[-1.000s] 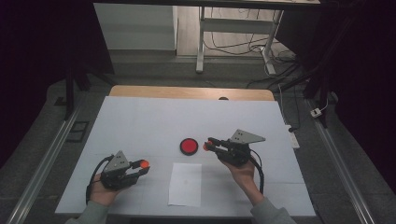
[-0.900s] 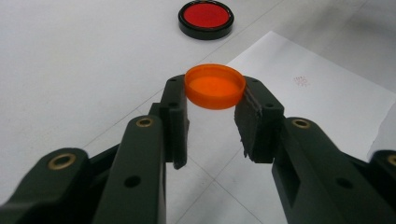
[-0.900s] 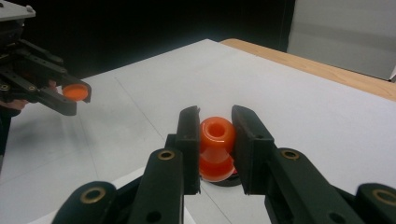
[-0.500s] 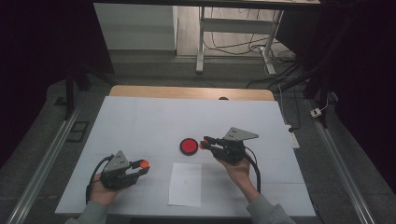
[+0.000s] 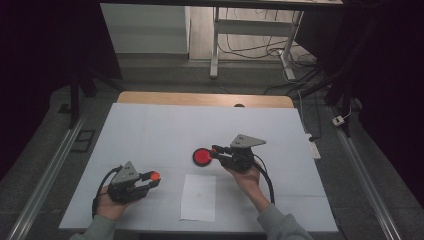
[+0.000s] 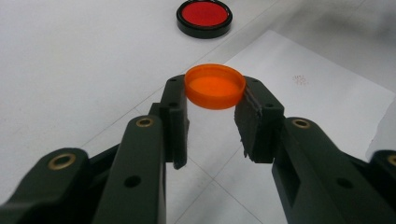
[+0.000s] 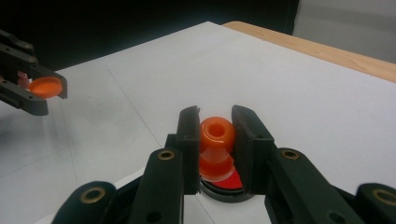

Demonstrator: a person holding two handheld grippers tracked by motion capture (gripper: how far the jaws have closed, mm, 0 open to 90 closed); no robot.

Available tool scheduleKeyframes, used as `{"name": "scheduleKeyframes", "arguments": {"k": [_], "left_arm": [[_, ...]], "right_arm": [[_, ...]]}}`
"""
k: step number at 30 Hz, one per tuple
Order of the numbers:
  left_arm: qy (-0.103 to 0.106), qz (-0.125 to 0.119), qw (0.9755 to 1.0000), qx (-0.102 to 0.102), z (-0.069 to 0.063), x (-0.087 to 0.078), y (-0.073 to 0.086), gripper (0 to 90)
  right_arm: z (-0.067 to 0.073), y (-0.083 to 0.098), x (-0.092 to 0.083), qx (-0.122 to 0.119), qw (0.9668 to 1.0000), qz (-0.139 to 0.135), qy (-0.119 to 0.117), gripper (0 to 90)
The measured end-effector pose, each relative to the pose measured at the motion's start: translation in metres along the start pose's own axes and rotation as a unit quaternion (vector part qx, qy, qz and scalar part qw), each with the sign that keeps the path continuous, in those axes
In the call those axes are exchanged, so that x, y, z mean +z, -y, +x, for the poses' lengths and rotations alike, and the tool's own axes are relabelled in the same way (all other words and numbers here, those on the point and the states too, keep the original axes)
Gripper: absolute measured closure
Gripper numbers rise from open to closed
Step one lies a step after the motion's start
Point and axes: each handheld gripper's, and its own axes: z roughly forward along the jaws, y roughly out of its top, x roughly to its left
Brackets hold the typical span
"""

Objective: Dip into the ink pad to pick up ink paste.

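Near the front-left corner of the white surface (image 5: pixel 150 130), the left tool (image 5: pixel 150 179) is seen, and an orange cap (image 6: pixel 215 86) is clamped between its two jaws, above the surface. Close to the front edge, near its middle, a white sheet of paper (image 5: pixel 199 197) is laid flat. Just behind the sheet, a black-rimmed red dish (image 5: pixel 202 157) is placed on the surface. The right tool (image 5: pixel 216 150) is held at the right side of the dish, and a small orange stamp-like piece (image 7: pixel 216 147) is gripped between its jaws, directly over the red dish.
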Motion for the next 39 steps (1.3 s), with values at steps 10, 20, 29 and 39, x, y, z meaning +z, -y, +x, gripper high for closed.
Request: {"name": "scheduleKeyframes", "arguments": {"k": [10, 20, 29, 39], "left_arm": [[0.002, 0.002, 1.0000, 0.000, 0.000, 0.001, 0.000, 64.9], [0.005, 0.003, 1.0000, 0.003, 0.000, 0.002, 0.000, 64.9], [0.004, 0.004, 1.0000, 0.003, 0.000, 0.002, 0.000, 65.0], [0.004, 0.005, 1.0000, 0.003, 0.000, 0.002, 0.000, 65.0]], "right_arm": [[-0.002, -0.004, 0.015, -0.004, 0.9999, 0.011, 0.001, 72.6], [-0.006, -0.001, 0.032, -0.006, 0.9994, 0.032, 0.007, 72.6], [-0.007, 0.002, 0.044, -0.013, 0.9984, 0.054, 0.013, 72.6], [-0.009, 0.005, 0.051, -0.014, 0.9980, 0.060, 0.014, 72.6]]}}
